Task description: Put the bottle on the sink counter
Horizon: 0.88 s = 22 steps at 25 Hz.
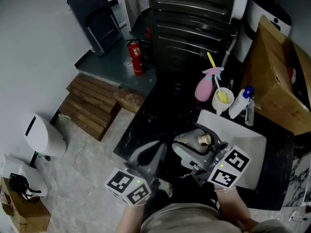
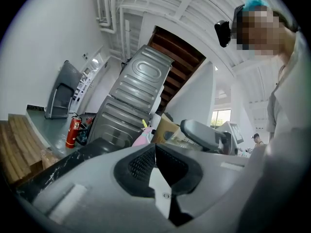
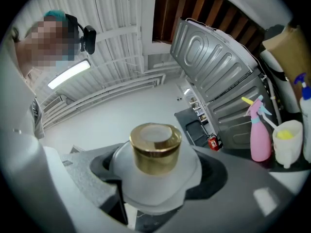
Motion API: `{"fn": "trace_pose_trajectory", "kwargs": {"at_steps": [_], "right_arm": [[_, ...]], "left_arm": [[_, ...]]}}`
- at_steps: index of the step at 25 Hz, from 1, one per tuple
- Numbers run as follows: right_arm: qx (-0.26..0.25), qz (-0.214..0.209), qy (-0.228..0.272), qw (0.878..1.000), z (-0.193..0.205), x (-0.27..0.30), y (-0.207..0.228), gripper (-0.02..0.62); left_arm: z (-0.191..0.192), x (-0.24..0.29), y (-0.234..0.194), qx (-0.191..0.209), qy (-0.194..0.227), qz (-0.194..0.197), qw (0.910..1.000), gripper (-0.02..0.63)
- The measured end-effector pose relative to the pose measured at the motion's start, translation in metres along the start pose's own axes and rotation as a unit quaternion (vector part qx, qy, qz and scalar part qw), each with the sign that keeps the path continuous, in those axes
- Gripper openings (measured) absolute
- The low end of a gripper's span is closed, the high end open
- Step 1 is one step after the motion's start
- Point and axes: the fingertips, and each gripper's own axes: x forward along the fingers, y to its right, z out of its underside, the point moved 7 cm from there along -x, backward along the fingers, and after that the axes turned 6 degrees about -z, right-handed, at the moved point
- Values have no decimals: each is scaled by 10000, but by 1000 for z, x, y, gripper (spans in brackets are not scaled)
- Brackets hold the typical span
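1. Right tongs (image 3: pixel 154 181) pinch the bottle (image 3: pixel 155 176) by its frosted white body. The gold cap (image 3: pixel 155 147) points away from the tongs.
2. Head view: the bottle lies tilted in the right tongs, over the near left edge of the white sink (image 1: pixel 250 149). Cannot tell whether it touches the sink or the desk (image 1: pixel 153 113).
3. Left tongs (image 2: pixel 155 160) are pressed together with nothing between them. They are held just left of the right tongs, over the near edge of the black desk.
4. At the far side of the sink, on the desk, left to right: pink spray bottle (image 1: pixel 204 87), white cup (image 1: pixel 222 101), white spray bottle (image 1: pixel 240 103).
5. A cardboard box (image 1: pixel 277 81) stands to their right.
6. A red fire extinguisher (image 1: pixel 137 57) stands on the floor, far left.
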Motion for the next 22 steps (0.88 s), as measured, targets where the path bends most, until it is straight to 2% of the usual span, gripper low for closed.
{"fn": "trace_pose_trajectory", "kwargs": {"at_steps": [12, 22], "right_arm": [[51, 357, 75, 9993, 5, 2, 25, 334], [153, 1203, 309, 9921, -1, 15, 59, 334]], "left_arm": [[-3, 43, -20, -42, -95, 310, 9995, 8], [-23, 88, -62, -41, -356, 787, 9963, 8]]}}
